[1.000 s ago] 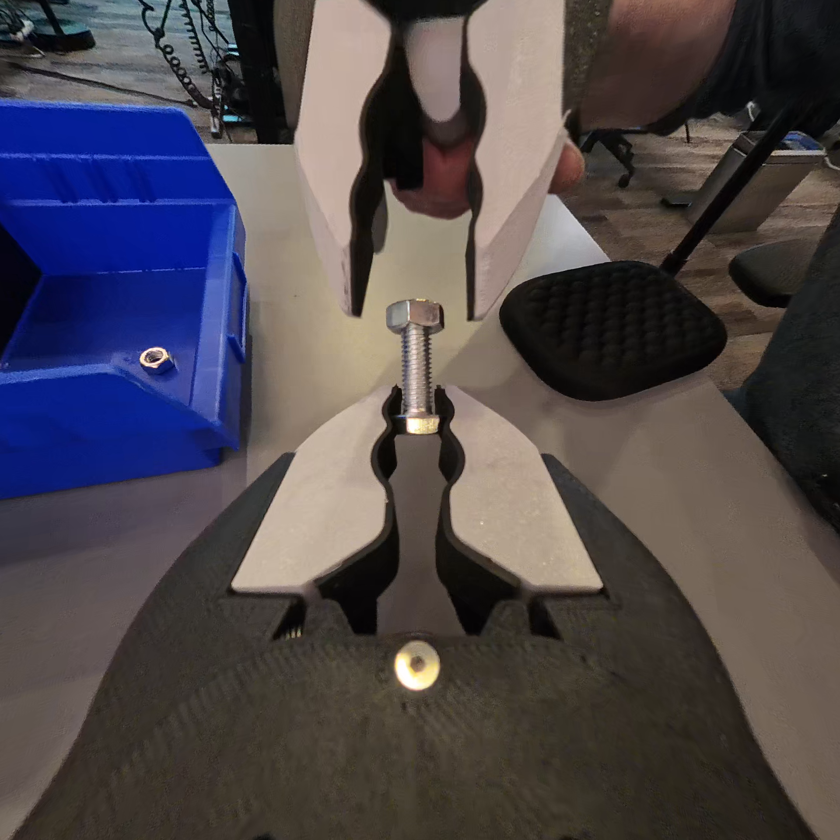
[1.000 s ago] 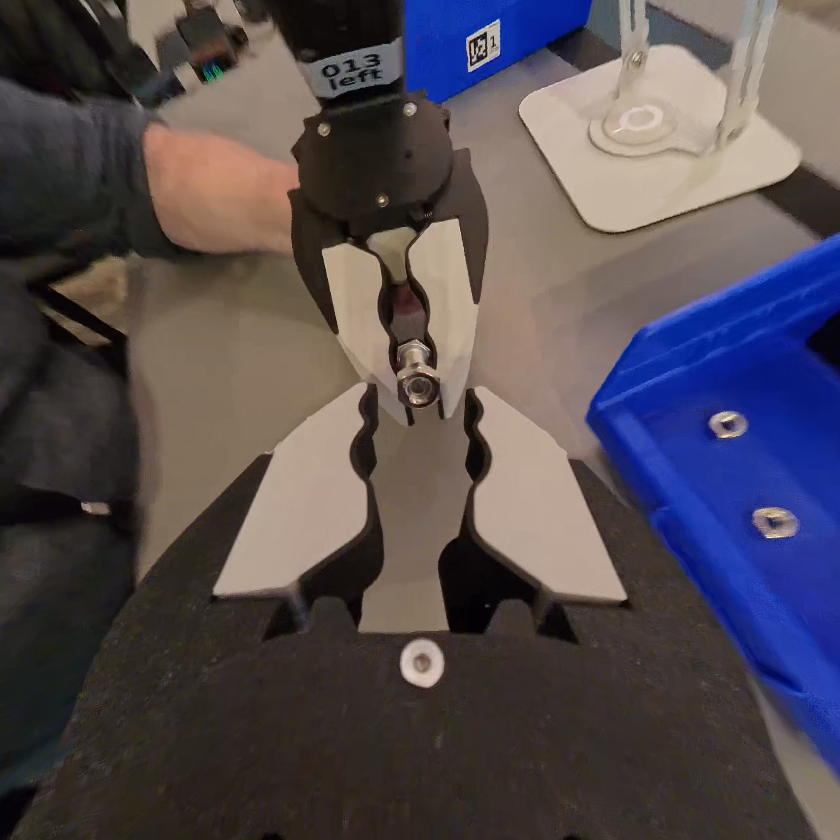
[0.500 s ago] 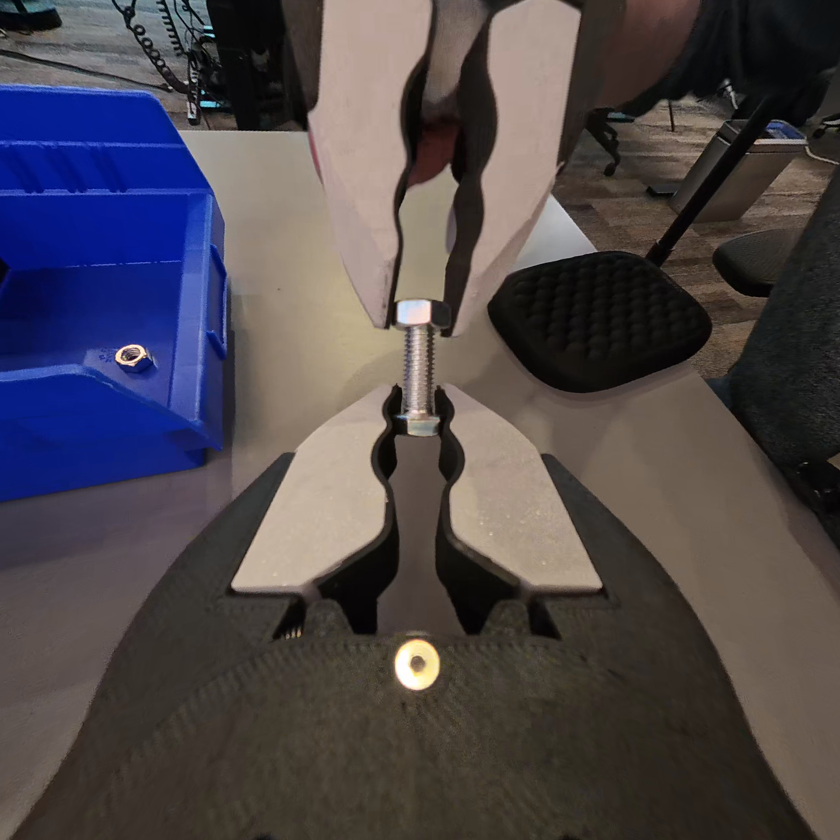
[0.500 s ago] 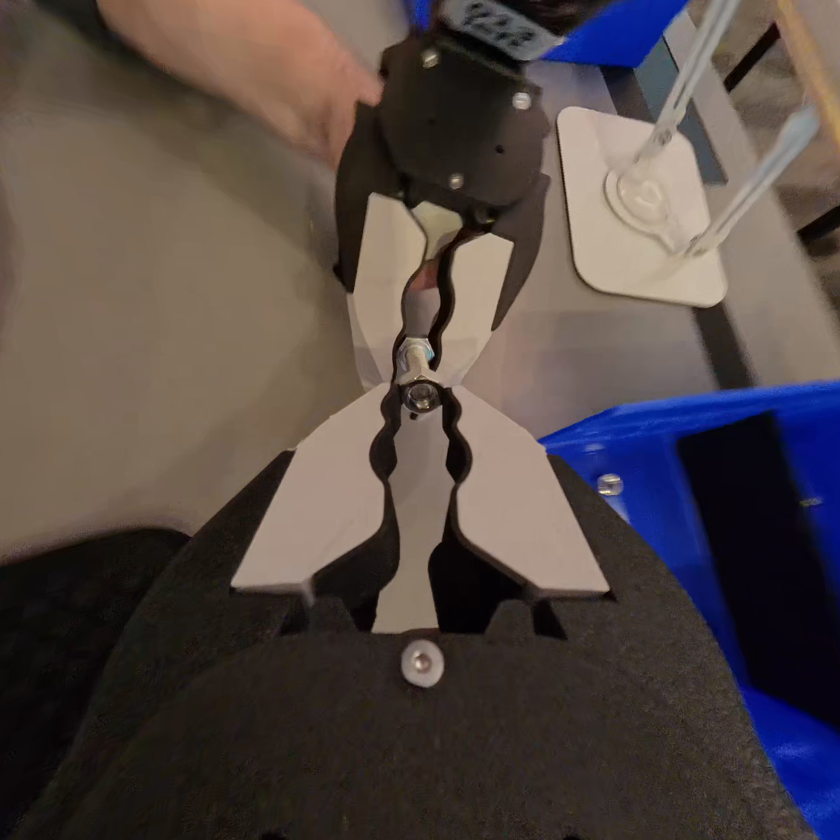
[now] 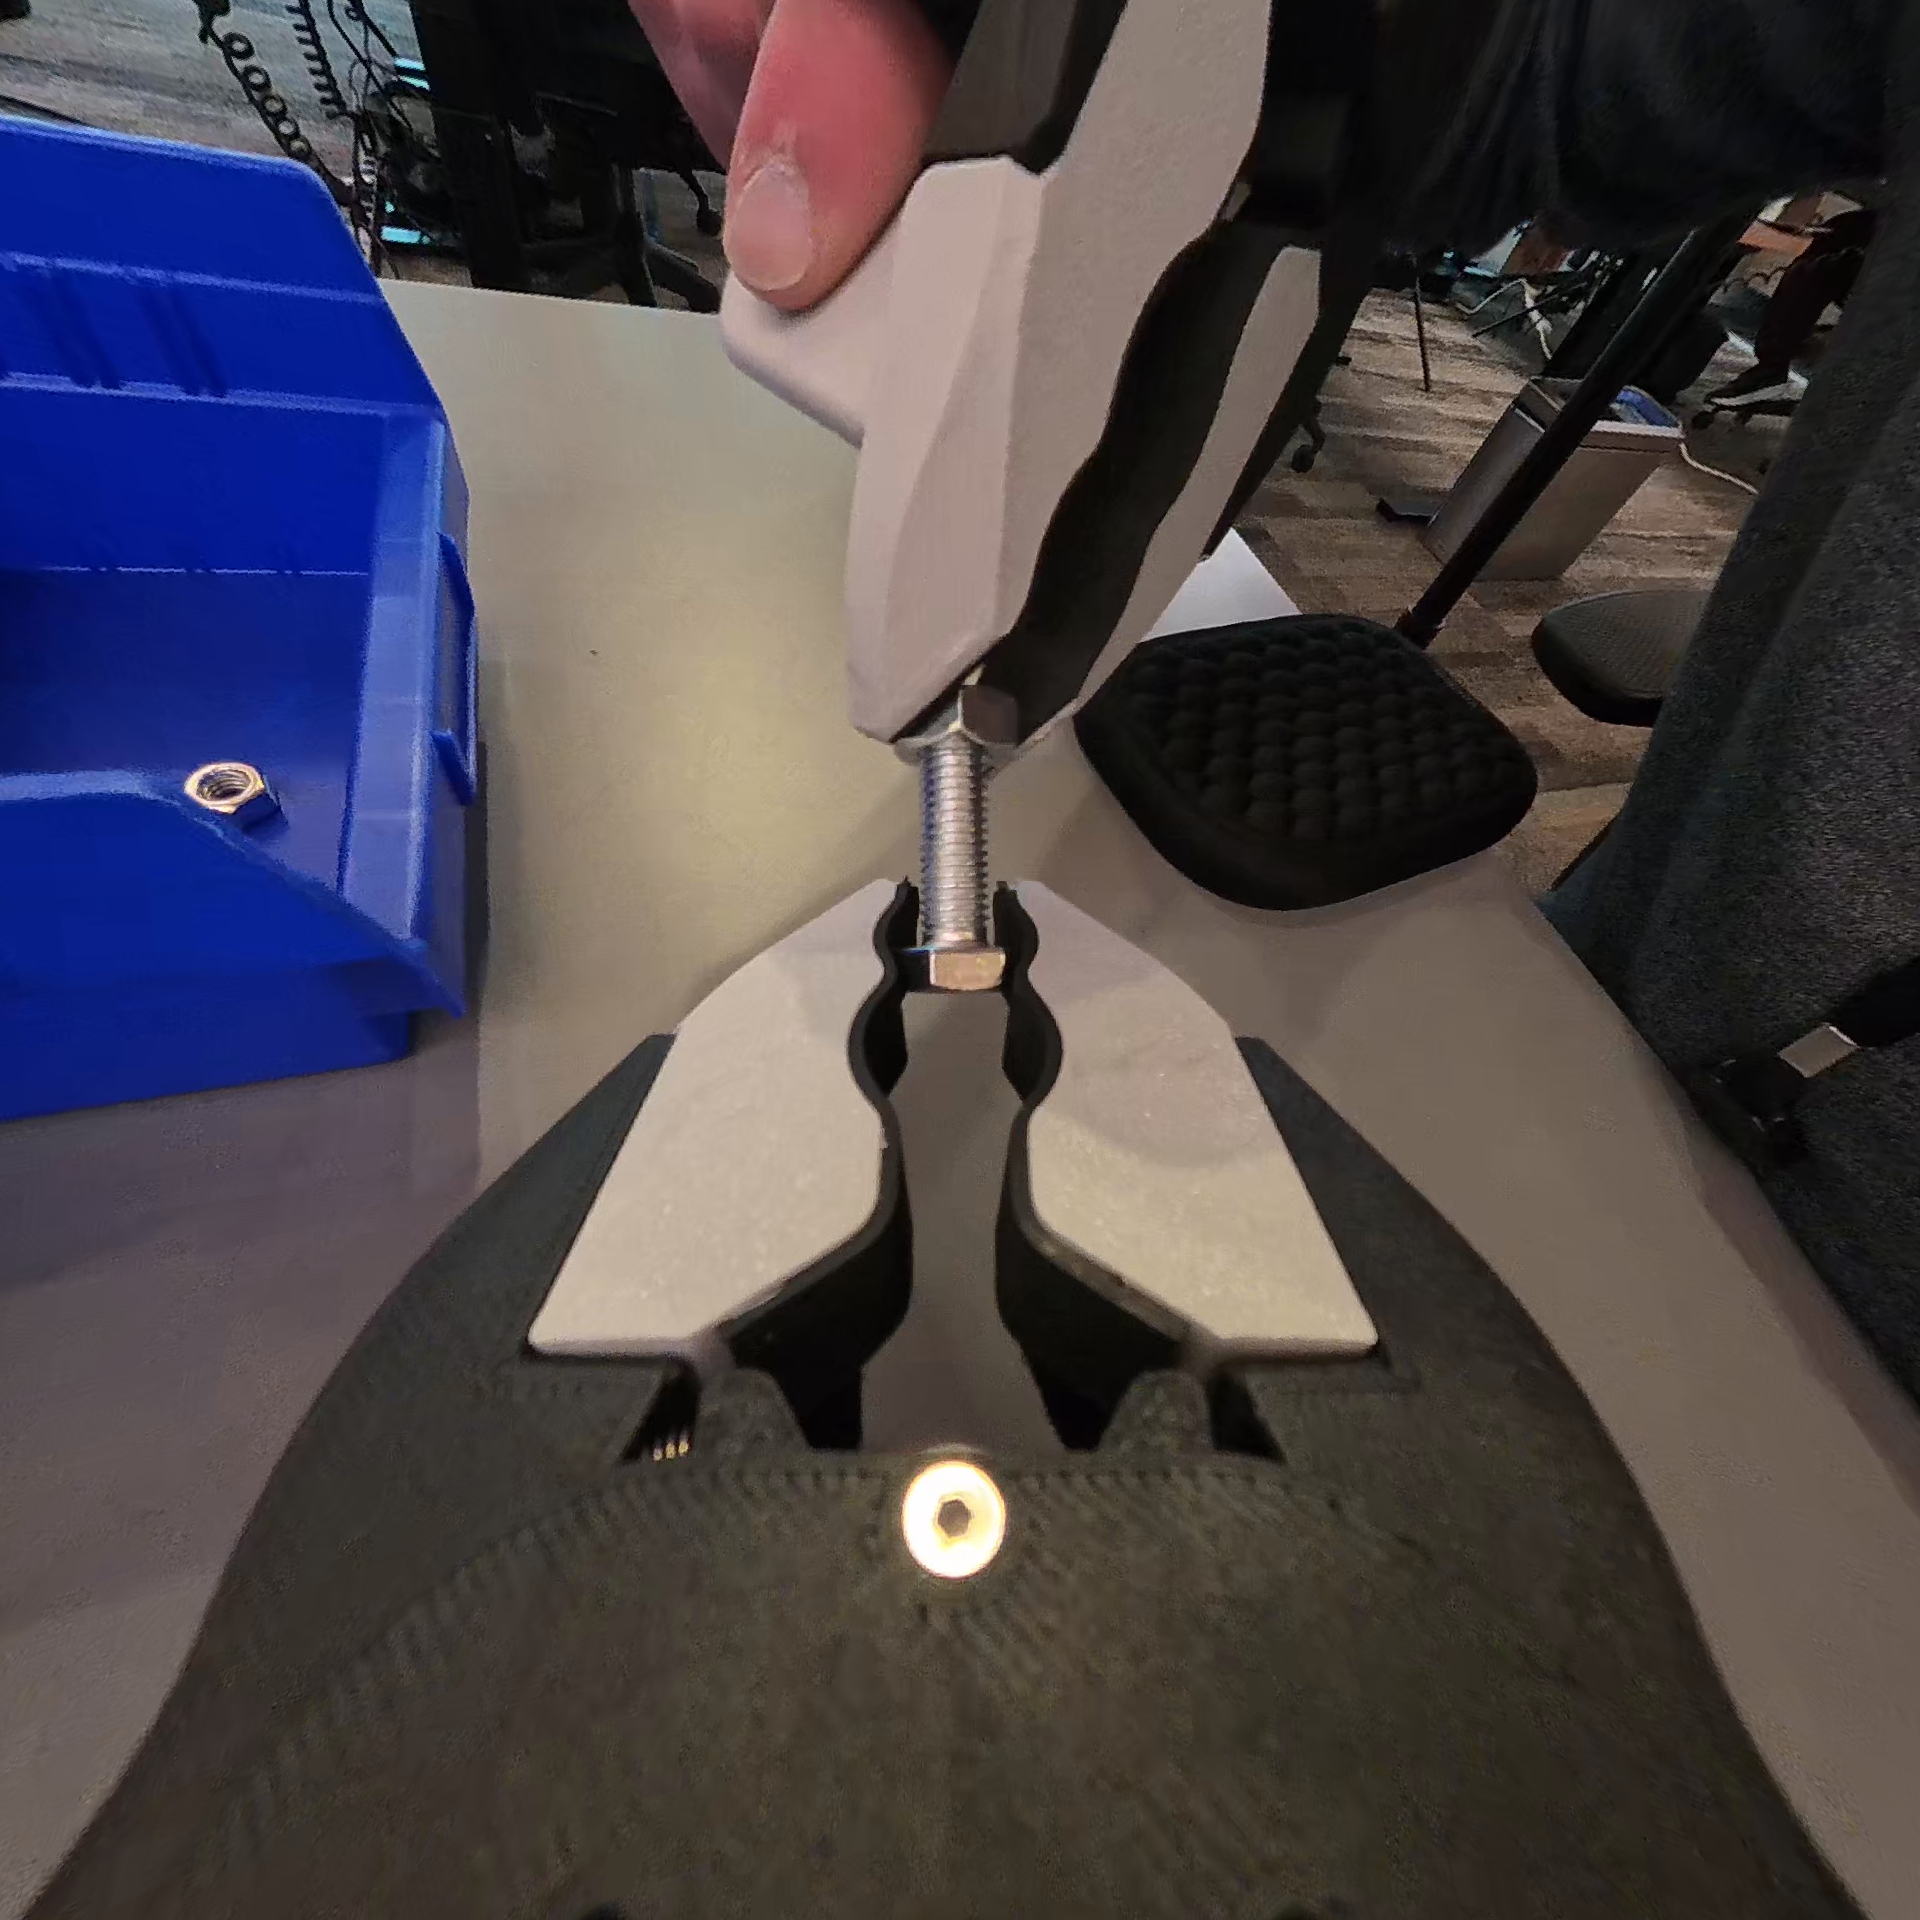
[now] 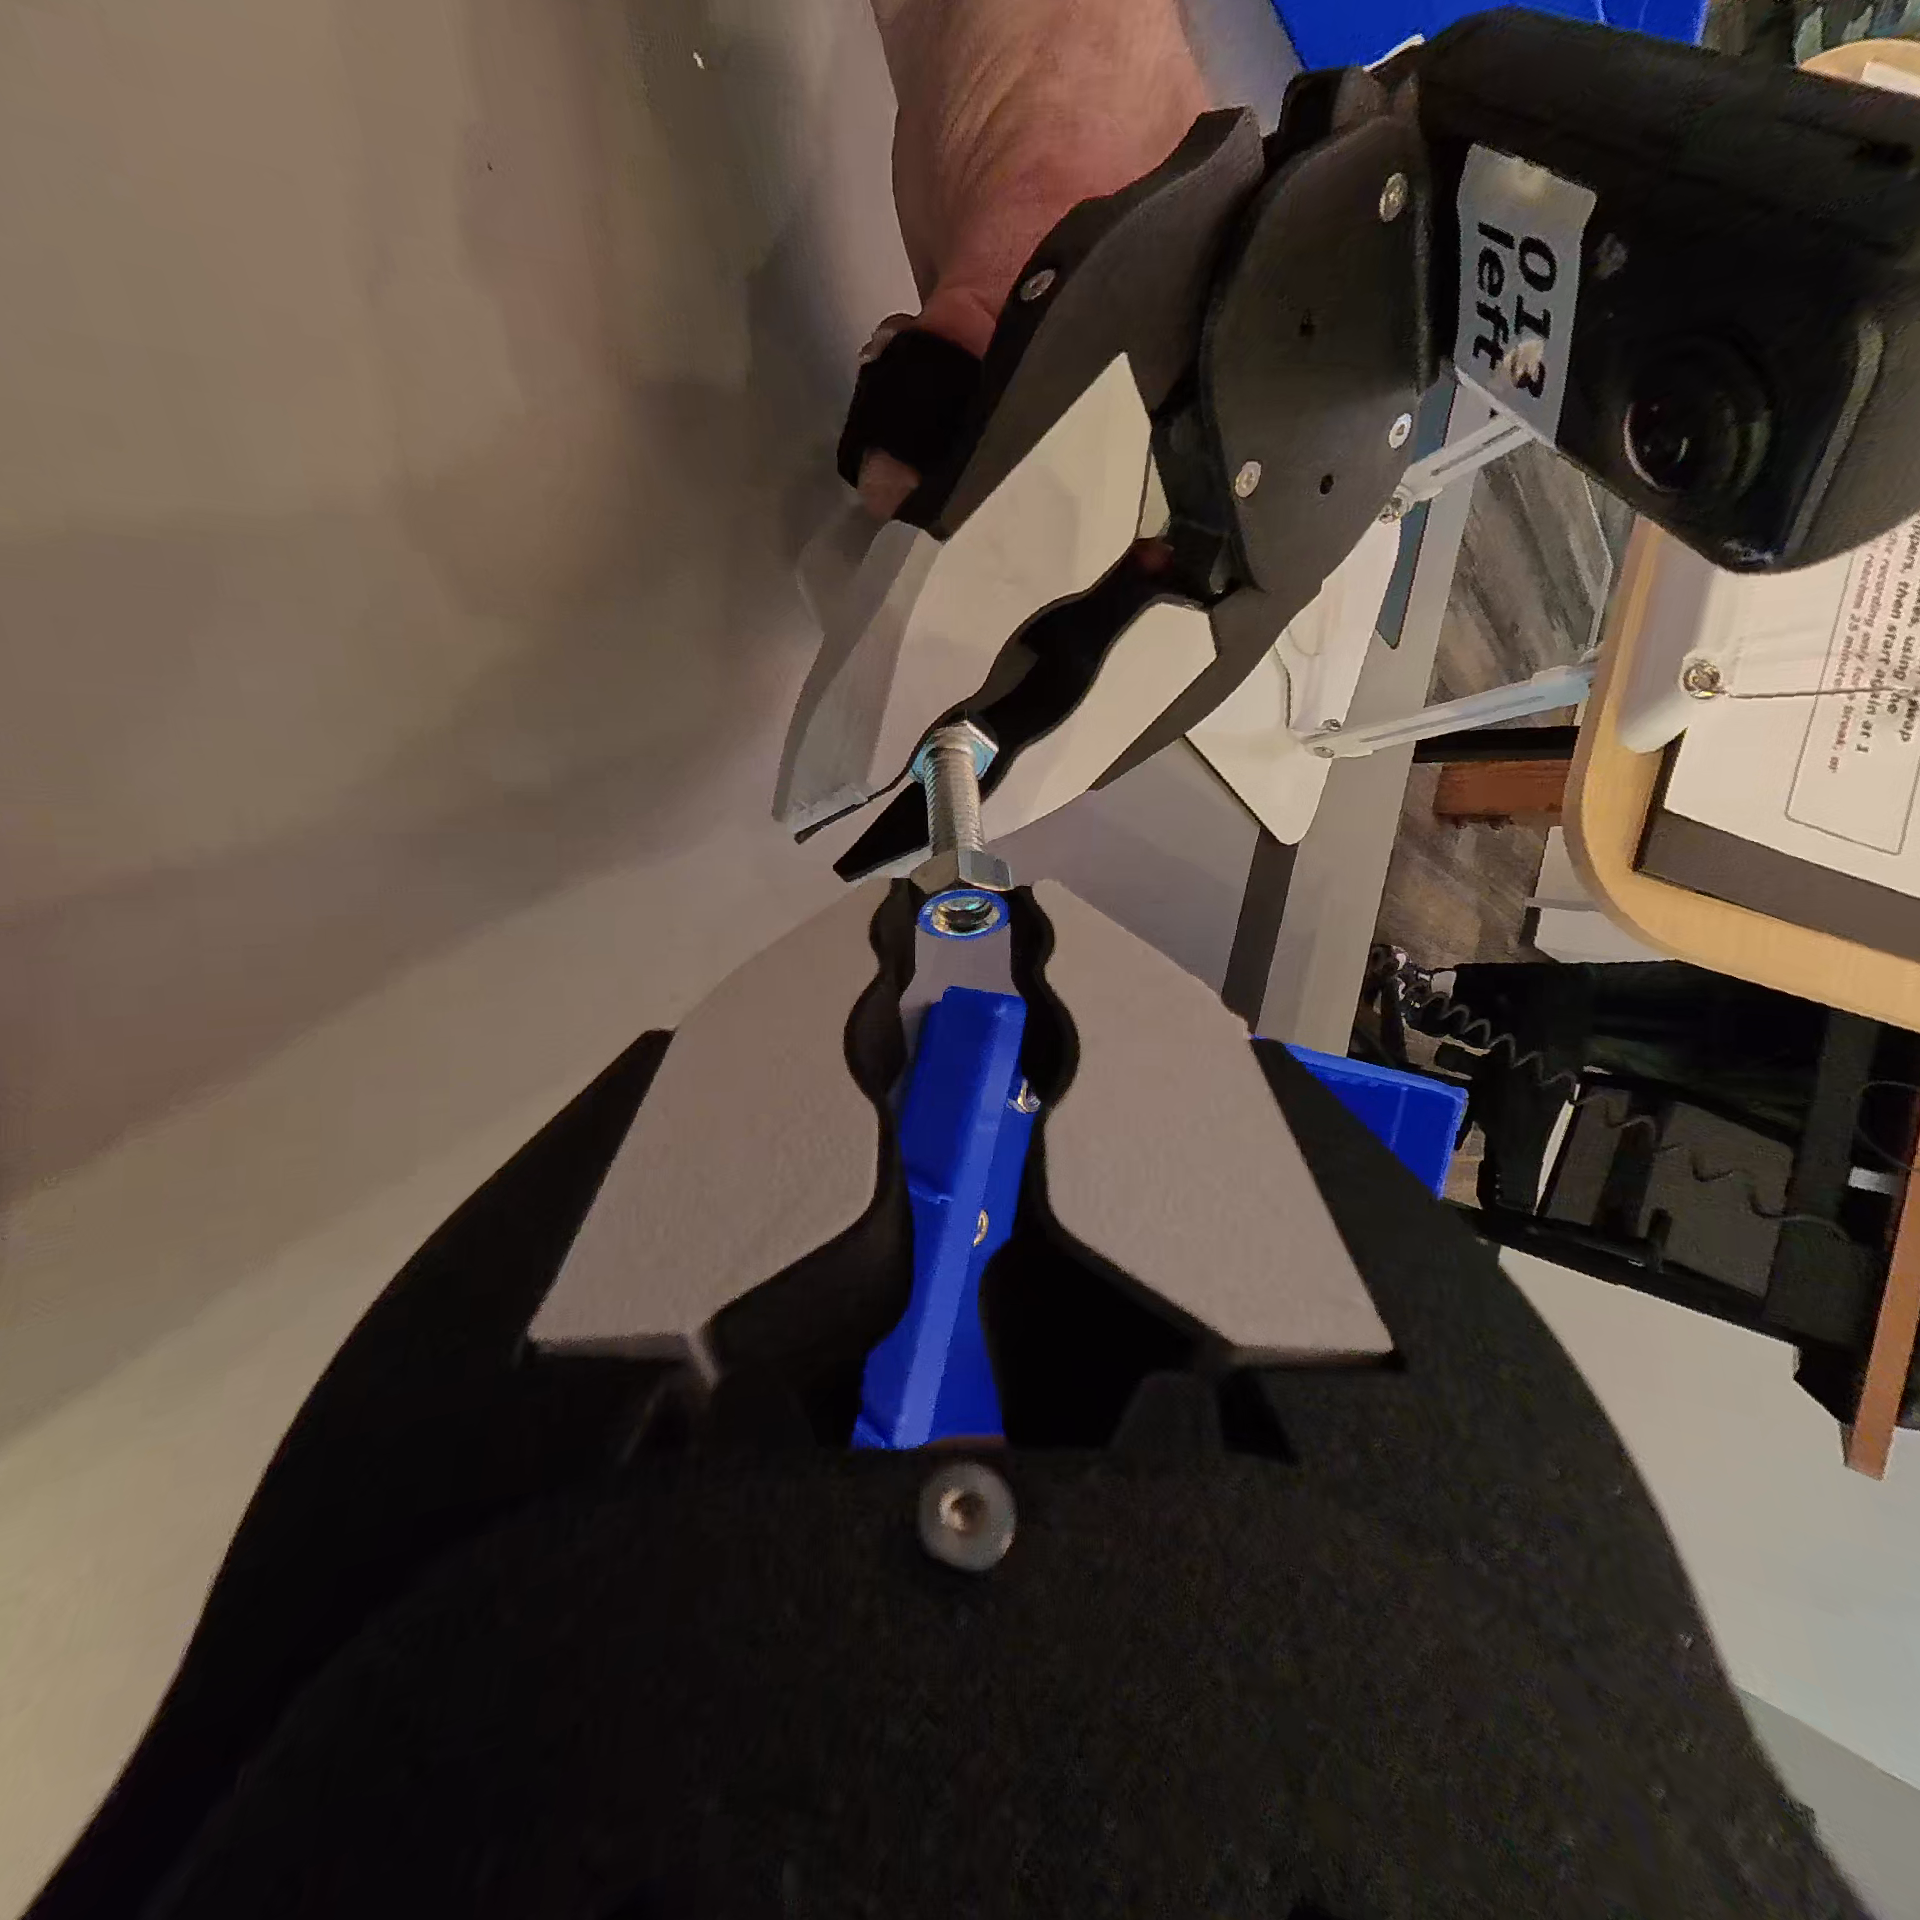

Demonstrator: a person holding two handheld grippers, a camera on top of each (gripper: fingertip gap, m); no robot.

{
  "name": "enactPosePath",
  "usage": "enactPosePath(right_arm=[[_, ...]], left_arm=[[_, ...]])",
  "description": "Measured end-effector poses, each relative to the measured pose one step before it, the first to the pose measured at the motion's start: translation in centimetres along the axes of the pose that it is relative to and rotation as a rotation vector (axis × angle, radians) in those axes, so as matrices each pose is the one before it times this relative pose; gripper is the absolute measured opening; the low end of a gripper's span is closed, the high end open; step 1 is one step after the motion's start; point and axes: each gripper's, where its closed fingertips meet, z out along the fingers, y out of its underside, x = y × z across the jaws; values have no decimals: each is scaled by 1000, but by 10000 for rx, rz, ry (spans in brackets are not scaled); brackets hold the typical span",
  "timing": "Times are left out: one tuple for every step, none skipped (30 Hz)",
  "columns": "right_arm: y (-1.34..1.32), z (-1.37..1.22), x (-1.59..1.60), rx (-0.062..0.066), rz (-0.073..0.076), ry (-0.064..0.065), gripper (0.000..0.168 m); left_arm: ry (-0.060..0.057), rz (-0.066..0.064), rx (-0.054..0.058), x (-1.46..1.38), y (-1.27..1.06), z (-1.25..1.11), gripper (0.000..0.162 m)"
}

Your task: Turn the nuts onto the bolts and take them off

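A silver bolt (image 5: 951,831) stands upright between my two grippers above the grey table (image 5: 644,582). My left gripper (image 5: 954,914) is shut on the bolt's hex head (image 5: 954,971) at the lower end. My right gripper (image 5: 971,717) comes down from above, rolled to one side, and is shut on the nut (image 5: 987,715) at the bolt's top end. In the right wrist view my right gripper (image 6: 961,904) grips the nut (image 6: 961,868); the bolt (image 6: 940,800) runs on to the left gripper (image 6: 935,769).
A blue bin (image 5: 208,520) stands at the left of the table with a loose nut (image 5: 229,795) on its front lip. A black dimpled pad (image 5: 1309,758) lies at the right by the table edge. A person's thumb (image 5: 790,156) rests on the right gripper. My two grippers' fingertips are within a few centimetres of each other.
My right gripper came down over the nut, shut on it, then rolled sideways with it. My left gripper kept hold of the bolt head and stayed put.
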Motion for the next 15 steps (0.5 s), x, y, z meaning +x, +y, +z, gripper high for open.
enactPosePath(right_arm=[[-5, -36, 47, 35, 92, 19, 18], [-20, -38, 46, 39, 110, 0, 19], [-34, -40, 34, 53, 116, -10, 23], [-35, -41, 59, 46, 118, 9, 27], [20, -58, 126, 22, 115, 49, 30], [7, -102, 123, 41, 115, 40, 32], [-59, -156, 44, 95, 173, -26, 33], [-63, -170, 76, 125, 326, -40, 34], [4, -141, 88, 116, 549, -90, 35], [11, -92, -12, 142, 780, -199, 35], [-8, -67, 78, 226, 956, -156, 35], [-18, -38, 135, 263, 1064, -143, 35], [-28, 2, -88, 293, 1095, -340, 35], [-115, 8, -178, 369, 1062, -419, 34], [-129, 12, -44, 393, 986, -313, 34]], left_arm=[[5, 0, 8, 12, -52, -25, 14], [-23, 28, 4, 0, -45, -8, 14], [-29, 17, 24, -15, -67, -10, 14], [27, -16, 23, 45, -44, -4, 14], [-17, 7, 5, -25, -16, 0, 14], [-16, 12, -1, -9, -8, -21, 14], [-31, 2, 30, -49, -50, -36, 14], [-77, 13, 54, -92, -110, -71, 14], [-67, 30, 14, -62, -89, -65, 15], [-155, 100, -33, -146, -18, -60, 14], [-228, 149, -72, -193, 2, -37, 14], [-106, 94, -42, -35, -42, 1, 14], [-60, 62, 12, 31, -110, -1, 14], [-128, 78, -21, -80, -48, 26, 14], [-92, 55, -41, -39, 1, 49, 14]])
